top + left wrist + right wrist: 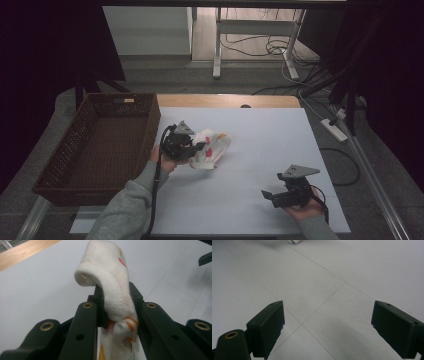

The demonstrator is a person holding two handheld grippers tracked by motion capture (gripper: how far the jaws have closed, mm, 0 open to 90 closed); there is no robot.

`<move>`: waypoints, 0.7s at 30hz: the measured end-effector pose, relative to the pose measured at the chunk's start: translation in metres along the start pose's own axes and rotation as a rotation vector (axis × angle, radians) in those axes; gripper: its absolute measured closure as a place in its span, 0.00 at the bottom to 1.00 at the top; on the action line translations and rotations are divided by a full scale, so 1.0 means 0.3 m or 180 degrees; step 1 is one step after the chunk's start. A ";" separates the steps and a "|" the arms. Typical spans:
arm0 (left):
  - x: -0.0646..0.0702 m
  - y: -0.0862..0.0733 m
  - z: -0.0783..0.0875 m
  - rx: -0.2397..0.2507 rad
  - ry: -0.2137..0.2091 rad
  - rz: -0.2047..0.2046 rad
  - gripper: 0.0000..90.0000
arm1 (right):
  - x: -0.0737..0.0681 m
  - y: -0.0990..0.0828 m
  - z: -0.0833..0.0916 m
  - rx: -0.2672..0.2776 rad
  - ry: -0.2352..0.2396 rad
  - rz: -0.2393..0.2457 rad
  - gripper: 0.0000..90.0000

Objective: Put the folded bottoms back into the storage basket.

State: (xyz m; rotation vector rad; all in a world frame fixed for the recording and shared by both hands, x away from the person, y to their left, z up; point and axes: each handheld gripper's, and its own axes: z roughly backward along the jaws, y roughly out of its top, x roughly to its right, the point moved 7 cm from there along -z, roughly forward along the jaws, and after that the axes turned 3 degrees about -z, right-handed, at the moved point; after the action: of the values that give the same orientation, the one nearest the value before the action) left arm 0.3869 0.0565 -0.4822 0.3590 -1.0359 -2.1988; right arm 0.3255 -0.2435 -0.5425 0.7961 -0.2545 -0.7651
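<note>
A white cloth (212, 148) with red and orange spots is bunched up left of the table's middle, just right of the basket. My left gripper (199, 146) is shut on it. In the left gripper view the cloth (112, 285) is pinched between the two black jaws and folds up over them. My right gripper (268, 196) stands open near the table's front right, above bare white table top, with nothing between its fingers (265, 327). A corner of the cloth (295, 241) peeks in at the top of the right gripper view.
A dark brown wicker basket (75, 150) stands at the table's left side and looks empty. The white table top (270, 145) has a wooden strip (225, 101) along its far edge. Cables and desk legs (280, 45) lie on the floor beyond.
</note>
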 end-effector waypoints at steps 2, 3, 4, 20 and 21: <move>0.002 0.003 0.010 0.0033 0.0000 0.0002 0.83 | 0.000 0.000 0.000 -0.0002 0.0000 0.0002 0.13; 0.002 0.004 0.011 0.0042 0.0001 0.0007 0.83 | 0.000 0.000 0.000 -0.0002 0.0000 0.0001 0.13; 0.002 0.004 0.011 0.0042 0.0001 0.0007 0.83 | 0.000 0.000 0.000 -0.0002 0.0000 0.0001 0.13; 0.014 0.006 0.054 0.0125 0.0020 -0.0016 0.83 | 0.000 -0.001 -0.001 -0.0012 -0.0007 0.0006 0.13; 0.014 0.005 0.056 0.0123 0.0022 -0.0015 0.83 | 0.000 -0.001 -0.002 -0.0014 -0.0007 0.0005 0.13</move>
State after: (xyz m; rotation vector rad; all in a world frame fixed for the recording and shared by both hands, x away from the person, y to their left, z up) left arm 0.3761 0.0626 -0.4700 0.3868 -1.0761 -2.1827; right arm 0.3255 -0.2434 -0.5432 0.7908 -0.2553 -0.7649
